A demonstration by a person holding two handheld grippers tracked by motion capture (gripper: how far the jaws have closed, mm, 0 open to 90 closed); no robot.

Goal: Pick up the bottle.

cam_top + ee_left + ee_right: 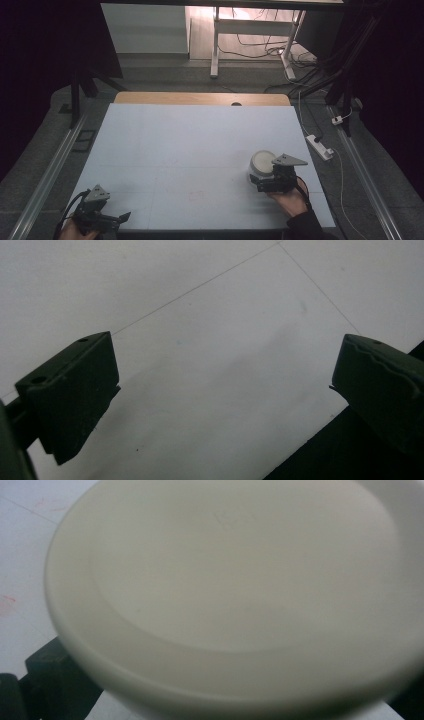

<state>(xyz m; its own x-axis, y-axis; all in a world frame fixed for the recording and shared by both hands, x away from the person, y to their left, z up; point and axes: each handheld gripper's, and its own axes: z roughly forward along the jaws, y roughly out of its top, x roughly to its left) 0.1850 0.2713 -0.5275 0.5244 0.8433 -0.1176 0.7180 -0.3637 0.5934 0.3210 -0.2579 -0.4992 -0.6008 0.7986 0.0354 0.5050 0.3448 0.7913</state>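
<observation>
A round white container with a flat lid [262,162] stands on the white table [190,145] at the right, toward the front. My right gripper [258,180] reaches it from the near side with a jaw on either side of its body, shut on it. In the right gripper view the lid [235,580] sits very close, one black jaw showing under its left rim. My left gripper [120,218] rests at the table's front left corner, pointing right. Its jaws stand wide apart over bare tabletop [225,385].
A wooden strip [200,98] runs along the table's far edge. On the floor to the right lie a white power strip [320,146] and cables. Metal rails [50,172] run along both sides of the table. A white desk frame [216,45] stands behind.
</observation>
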